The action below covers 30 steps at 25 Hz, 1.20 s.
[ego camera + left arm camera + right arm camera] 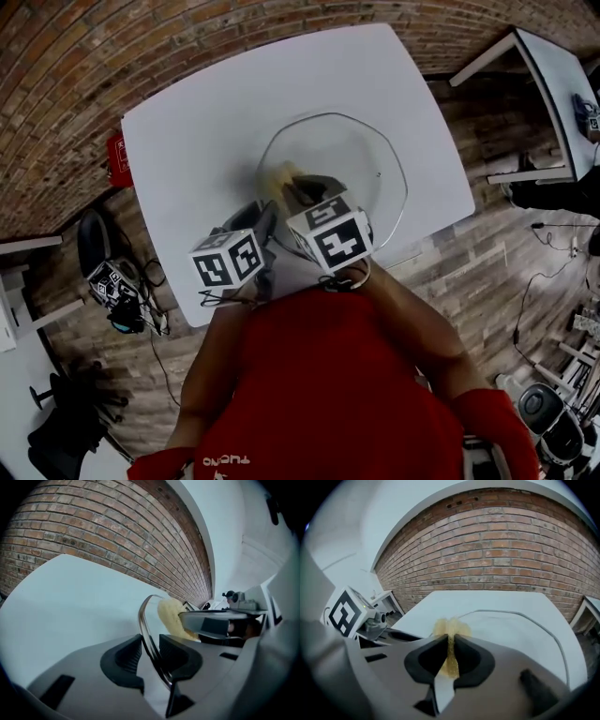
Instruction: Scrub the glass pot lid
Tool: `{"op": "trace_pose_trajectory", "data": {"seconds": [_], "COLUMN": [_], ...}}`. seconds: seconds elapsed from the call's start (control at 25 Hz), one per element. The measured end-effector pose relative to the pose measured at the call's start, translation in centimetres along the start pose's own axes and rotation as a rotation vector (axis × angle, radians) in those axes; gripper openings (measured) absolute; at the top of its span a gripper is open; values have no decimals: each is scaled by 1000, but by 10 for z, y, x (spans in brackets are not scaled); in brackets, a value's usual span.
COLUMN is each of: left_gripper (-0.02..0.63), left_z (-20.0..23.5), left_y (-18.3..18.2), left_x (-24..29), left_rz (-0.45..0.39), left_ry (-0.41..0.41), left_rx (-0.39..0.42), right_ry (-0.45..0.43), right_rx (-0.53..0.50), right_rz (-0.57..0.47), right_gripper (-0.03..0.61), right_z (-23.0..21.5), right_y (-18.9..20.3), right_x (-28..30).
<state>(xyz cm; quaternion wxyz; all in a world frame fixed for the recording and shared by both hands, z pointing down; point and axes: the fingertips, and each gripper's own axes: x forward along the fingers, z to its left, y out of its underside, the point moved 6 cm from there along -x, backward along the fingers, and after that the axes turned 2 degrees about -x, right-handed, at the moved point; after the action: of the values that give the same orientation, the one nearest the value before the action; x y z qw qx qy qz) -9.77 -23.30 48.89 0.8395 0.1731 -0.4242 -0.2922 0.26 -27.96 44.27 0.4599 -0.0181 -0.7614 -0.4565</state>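
Observation:
A round glass pot lid [361, 159] with a metal rim is over the white table [206, 122]. My left gripper [265, 220] is shut on its near-left rim; in the left gripper view the rim [145, 620] runs up between the dark pads of the left gripper [151, 651]. My right gripper [298, 194] is shut on a yellow sponge [281, 175], which rests on the lid's left part. In the right gripper view the sponge [451, 629] sticks out past the right gripper [450, 651], with the lid [520, 634] spread beyond. The sponge [171, 616] also shows just behind the rim.
A brick wall [112, 56] runs behind the table. A red object [117, 159] sits at the table's left edge. A second white table [553, 75] stands to the right. A black chair [94, 244] and cables lie on the wooden floor at the left.

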Motion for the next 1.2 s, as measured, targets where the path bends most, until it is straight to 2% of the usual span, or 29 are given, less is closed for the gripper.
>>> {"op": "trace_pose_trajectory", "data": {"seconds": [0.16,0.36,0.48,0.76,0.88,1.04,1.2], "left_gripper": [124,124,124,124,124,124,124], "left_z": [-1,-2,-2,-3,-3,-4,-5], "left_y": [1,-1,-1,0,0,1,2], "left_x": [0,0,-1,-1,-2,-2,-2], "left_rz": [4,-3,2,4,4,5,1], "left_ry": [-3,2,-3,1,0,-8,-13], "left_rx": [-1,-2,1,3,4,2,-4], "right_ry": [-8,39,115,333,391,392,292], "right_rx": [-1,8,-4,37,52,52,45], "right_rz": [40,72,98,139,145,138,94], "right_gripper": [54,54,54,54,54,54,54], "right_z": [10,-6,-32,-119,-138,-133,-88], "right_y": [12,26,35,59,63,65,60], "right_x": [10,10,0,-47,-62,-70,-75]}}
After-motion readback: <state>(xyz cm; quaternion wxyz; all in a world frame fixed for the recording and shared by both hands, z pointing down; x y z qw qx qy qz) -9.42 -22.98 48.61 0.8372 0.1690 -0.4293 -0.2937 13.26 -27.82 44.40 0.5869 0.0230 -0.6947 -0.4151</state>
